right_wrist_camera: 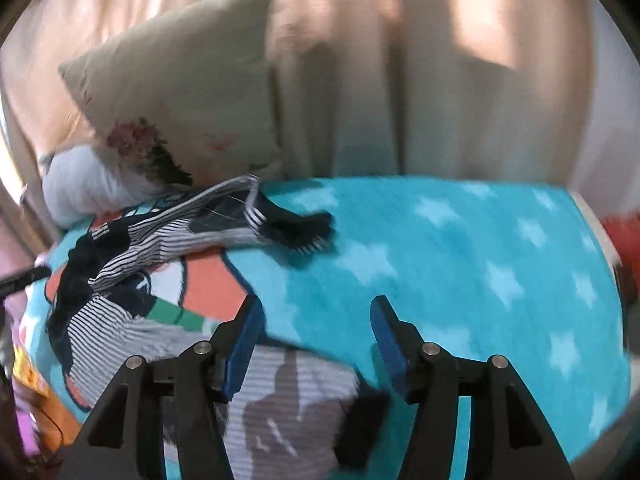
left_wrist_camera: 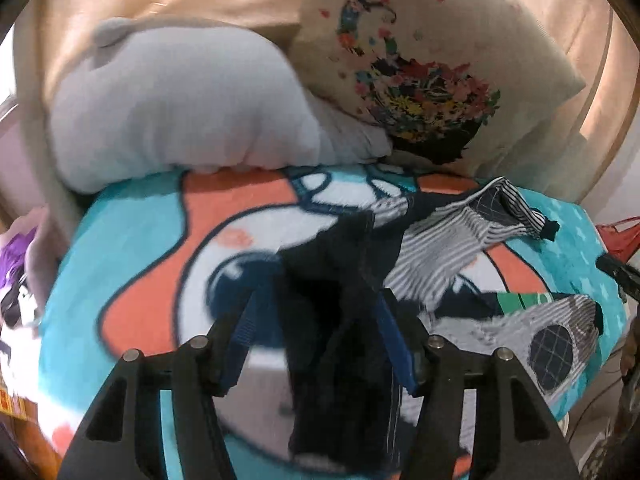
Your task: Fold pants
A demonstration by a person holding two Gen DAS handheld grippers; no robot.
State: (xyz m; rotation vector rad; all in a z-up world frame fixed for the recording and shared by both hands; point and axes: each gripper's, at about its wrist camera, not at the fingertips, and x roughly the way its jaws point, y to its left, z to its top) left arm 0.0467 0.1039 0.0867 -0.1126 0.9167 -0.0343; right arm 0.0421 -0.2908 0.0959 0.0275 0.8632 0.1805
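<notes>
Both tongs angle down over the pants (left_wrist_camera: 440, 264); jaws apart.

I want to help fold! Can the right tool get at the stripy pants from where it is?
Probably yes. The right tool is open, and the stripy pants lie just below it on the blue blanket, with nothing covering them.

One pants (left_wrist_camera: 452, 236), two pillows (left_wrist_camera: 420, 64) — one blanket (left_wrist_camera: 132, 248)
</notes>
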